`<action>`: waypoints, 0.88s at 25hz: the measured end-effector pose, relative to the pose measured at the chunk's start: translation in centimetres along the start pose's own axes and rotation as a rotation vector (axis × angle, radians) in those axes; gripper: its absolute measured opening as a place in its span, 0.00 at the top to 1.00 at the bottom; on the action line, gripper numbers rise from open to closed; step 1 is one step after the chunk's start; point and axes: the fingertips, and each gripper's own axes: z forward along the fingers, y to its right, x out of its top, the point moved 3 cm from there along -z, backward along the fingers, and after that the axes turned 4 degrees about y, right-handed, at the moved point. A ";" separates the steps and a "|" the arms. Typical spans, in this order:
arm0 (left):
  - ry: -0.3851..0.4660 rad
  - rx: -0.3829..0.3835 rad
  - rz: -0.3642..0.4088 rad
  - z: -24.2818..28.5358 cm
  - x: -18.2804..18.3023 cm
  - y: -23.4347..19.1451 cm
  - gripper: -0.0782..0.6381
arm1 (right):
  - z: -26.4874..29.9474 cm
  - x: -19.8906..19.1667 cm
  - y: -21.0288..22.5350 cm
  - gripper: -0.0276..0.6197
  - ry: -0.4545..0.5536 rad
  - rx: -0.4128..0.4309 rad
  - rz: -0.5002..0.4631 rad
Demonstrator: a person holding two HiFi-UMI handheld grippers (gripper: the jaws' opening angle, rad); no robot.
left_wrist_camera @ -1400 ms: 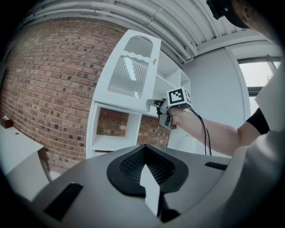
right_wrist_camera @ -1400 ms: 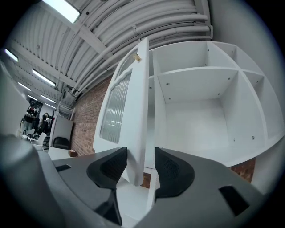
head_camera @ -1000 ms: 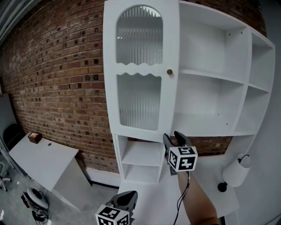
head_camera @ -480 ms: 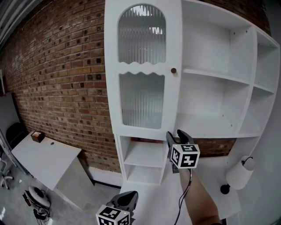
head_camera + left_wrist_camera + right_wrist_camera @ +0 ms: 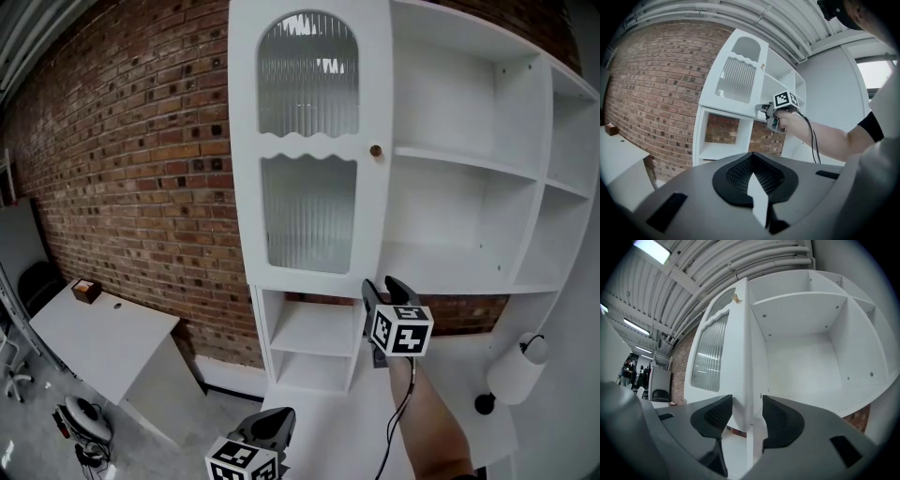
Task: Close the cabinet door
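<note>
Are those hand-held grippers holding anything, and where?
The right hand-held gripper pinches the white glass-panelled cabinet door at its bottom corner; the left hand-held gripper holds nothing.

Cabinet door edge fills the gap between my right claw's jaws; nothing else fits there. Right of that claw, the open shelf bay is free, capped above by a shelf board. Left claw, jaws together: open air ahead.

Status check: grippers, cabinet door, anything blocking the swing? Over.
Right gripper clamped on cabinet door at its lower free corner. Left gripper shut, empty, held low. Door ajar, not yet home. Nothing seen in the swing path.
</note>
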 end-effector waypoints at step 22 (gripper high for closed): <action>0.024 -0.077 0.029 -9.4 0.1 1.8 0.88 | -16.4 -0.6 -8.2 0.90 -0.012 -0.038 -0.018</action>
